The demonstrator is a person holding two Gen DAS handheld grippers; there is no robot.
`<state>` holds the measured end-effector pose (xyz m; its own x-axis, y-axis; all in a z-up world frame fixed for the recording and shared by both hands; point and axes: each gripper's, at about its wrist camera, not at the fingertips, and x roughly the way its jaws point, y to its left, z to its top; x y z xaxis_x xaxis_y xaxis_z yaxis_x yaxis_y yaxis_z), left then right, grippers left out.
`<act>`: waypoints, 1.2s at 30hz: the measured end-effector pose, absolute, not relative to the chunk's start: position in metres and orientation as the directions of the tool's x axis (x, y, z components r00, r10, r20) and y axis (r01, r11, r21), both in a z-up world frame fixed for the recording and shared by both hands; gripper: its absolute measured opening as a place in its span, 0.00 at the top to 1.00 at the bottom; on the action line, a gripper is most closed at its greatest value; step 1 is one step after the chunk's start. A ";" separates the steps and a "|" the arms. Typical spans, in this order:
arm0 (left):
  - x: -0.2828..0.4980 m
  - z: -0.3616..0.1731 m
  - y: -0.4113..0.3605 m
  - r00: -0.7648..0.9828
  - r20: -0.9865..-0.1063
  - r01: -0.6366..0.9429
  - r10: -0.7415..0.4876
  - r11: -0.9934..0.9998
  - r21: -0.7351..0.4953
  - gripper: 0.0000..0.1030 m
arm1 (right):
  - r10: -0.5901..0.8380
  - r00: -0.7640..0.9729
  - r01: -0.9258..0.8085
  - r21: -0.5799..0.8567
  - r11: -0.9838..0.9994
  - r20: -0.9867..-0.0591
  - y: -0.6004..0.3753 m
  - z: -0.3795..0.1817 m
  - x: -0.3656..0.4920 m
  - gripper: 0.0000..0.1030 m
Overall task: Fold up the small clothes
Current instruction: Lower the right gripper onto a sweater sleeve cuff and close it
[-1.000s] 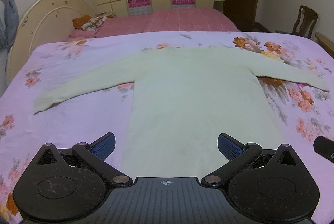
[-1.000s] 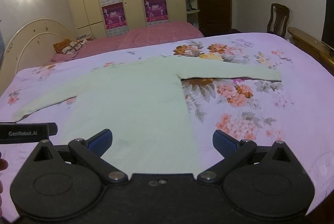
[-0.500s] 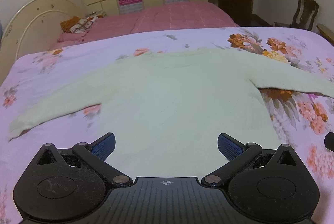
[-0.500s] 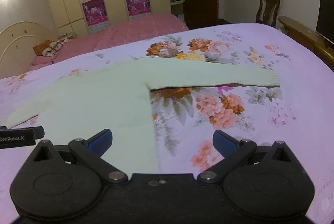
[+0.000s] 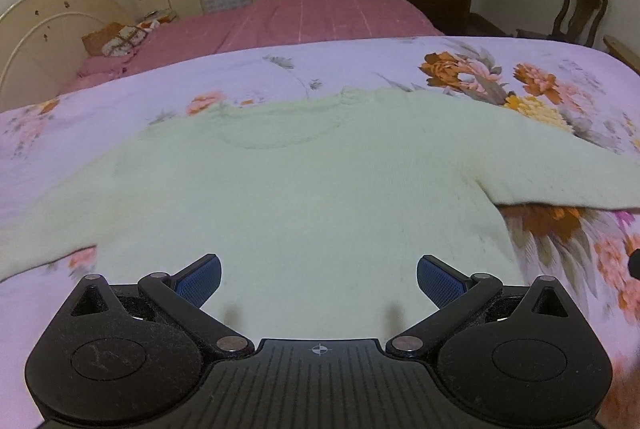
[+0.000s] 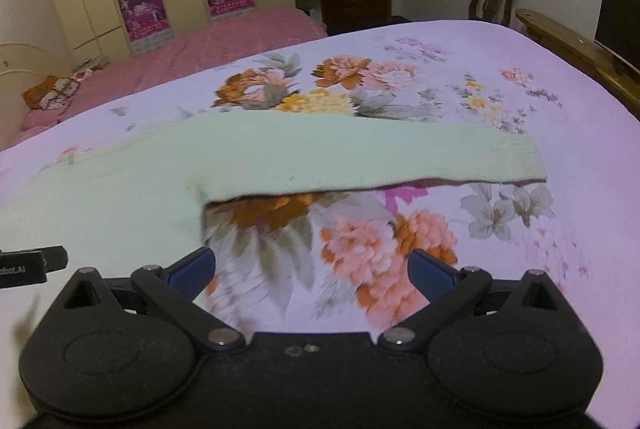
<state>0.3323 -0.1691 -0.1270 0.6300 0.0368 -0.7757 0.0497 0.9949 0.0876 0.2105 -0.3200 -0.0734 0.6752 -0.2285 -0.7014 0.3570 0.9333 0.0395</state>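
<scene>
We hold the left gripper (image 5: 318, 279) low over the pale green sweater (image 5: 304, 197), jaws spread wide and empty. The garment lies flat, front up, on the floral bedspread (image 5: 120, 101), sleeves out to both sides, presumably laid out ready for folding. Our right gripper (image 6: 312, 269), equally wide and empty, hangs over bare bedspread just near of the right sleeve (image 6: 360, 161). Only the left view shows the neckline (image 5: 280, 133); only the right shows the cuff (image 6: 516, 161).
</scene>
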 end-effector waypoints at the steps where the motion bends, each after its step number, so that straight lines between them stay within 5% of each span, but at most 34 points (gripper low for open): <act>1: 0.337 -0.130 -0.171 0.629 -0.776 0.048 0.039 0.995 0.089 0.00 | -0.236 0.670 0.366 0.037 0.930 -0.704 -0.325 -0.076 0.215 0.01; 24: 0.422 -0.179 -0.205 0.617 -0.782 0.036 0.091 0.989 0.144 0.00 | -0.295 0.609 0.566 0.143 0.812 -0.736 -0.450 -0.118 0.262 0.07; 36: 0.436 -0.183 -0.200 0.615 -0.785 0.030 0.070 0.993 0.112 0.00 | -0.332 0.616 0.613 0.170 0.772 -0.714 -0.483 -0.121 0.278 0.31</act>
<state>0.4360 -0.2004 -0.1830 0.6152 0.0697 -0.7853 0.0305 0.9932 0.1120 0.2781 -0.4827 -0.1208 0.6162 -0.3315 -0.7144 0.6125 0.7719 0.1701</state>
